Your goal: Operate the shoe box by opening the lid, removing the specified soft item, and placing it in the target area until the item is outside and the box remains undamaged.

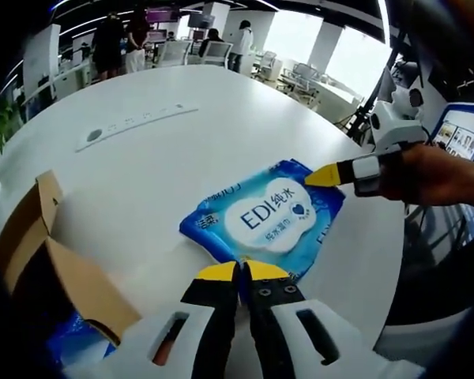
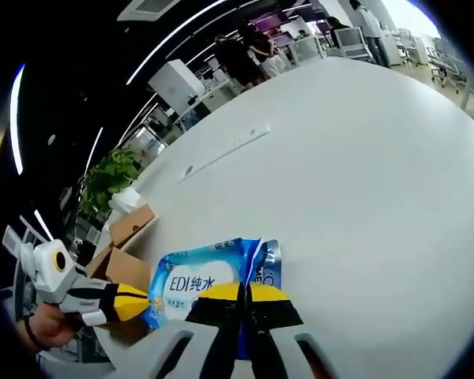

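On the round white table (image 1: 182, 158) a blue pack of wet wipes (image 1: 265, 217) lies flat, out of the box and close to the table's near edge. We see our left gripper (image 1: 242, 272) in the left gripper view with its yellow-tipped jaws pressed together on the near edge of the pack. At the pack's far corner, the right gripper (image 1: 325, 175) comes in from the right with its yellow tip touching the wrapper, a hand (image 1: 430, 175) behind it. In the right gripper view that right gripper (image 2: 243, 294) has its jaws closed on the edge of the wet wipes (image 2: 201, 280), and the left gripper (image 2: 130, 303) reaches in from the left, its tip against the pack. A brown cardboard shoe box (image 1: 43, 264) stands open at the table's edge beside the pack, its flap raised, with something blue showing low inside it. A long white strip (image 1: 134, 125) lies across the middle of the table, well apart from the pack. People stand among desks far beyond the table
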Action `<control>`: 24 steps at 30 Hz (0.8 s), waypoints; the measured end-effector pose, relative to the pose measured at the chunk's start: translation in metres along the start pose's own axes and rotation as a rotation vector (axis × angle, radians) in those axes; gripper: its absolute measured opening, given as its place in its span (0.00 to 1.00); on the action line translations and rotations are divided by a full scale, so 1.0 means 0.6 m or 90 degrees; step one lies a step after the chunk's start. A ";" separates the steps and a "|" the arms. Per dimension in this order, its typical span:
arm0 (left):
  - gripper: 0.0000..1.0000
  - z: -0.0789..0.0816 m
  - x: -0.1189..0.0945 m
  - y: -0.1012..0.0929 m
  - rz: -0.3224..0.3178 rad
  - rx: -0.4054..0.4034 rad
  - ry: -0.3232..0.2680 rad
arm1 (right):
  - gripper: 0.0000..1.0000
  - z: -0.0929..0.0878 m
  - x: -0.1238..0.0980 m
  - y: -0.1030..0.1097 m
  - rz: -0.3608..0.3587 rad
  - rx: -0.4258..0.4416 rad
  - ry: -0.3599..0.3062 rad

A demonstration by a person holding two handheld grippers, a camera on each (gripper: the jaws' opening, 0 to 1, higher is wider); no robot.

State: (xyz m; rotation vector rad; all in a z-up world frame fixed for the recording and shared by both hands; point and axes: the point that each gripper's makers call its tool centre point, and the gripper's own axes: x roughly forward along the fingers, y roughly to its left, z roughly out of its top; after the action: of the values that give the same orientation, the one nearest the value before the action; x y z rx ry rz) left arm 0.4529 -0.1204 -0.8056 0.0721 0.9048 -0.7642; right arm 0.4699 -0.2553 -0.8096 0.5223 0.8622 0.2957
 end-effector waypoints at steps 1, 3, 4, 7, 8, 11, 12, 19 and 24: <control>0.01 0.000 -0.001 0.000 0.002 0.002 -0.001 | 0.00 0.001 -0.001 -0.001 -0.003 -0.001 -0.001; 0.01 0.000 -0.003 0.001 0.003 0.003 -0.001 | 0.00 0.003 -0.003 -0.003 -0.007 -0.002 -0.002; 0.01 0.001 -0.004 0.002 0.002 0.003 -0.001 | 0.00 0.004 -0.005 -0.005 -0.012 -0.001 -0.004; 0.00 0.001 -0.011 0.004 0.000 -0.010 -0.001 | 0.00 0.005 -0.011 -0.005 -0.015 0.007 -0.011; 0.00 0.002 -0.013 0.004 0.001 -0.010 -0.002 | 0.00 0.005 -0.014 -0.006 -0.020 0.008 -0.013; 0.00 0.004 -0.023 0.007 0.001 -0.009 -0.004 | 0.00 0.006 -0.022 -0.009 -0.028 0.013 -0.021; 0.00 0.005 -0.026 0.008 0.000 -0.012 -0.007 | 0.00 0.006 -0.024 -0.009 -0.030 0.014 -0.022; 0.00 0.021 -0.054 0.007 0.001 -0.028 -0.038 | 0.00 0.014 -0.045 -0.010 -0.043 0.026 -0.048; 0.00 0.029 -0.076 -0.002 -0.001 -0.030 -0.058 | 0.00 0.013 -0.053 -0.005 -0.044 0.031 -0.059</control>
State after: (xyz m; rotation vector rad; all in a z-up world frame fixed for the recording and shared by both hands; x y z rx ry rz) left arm 0.4471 -0.1015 -0.7608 -0.0047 0.8361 -0.7411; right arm 0.4563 -0.2746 -0.7864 0.5466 0.7980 0.1857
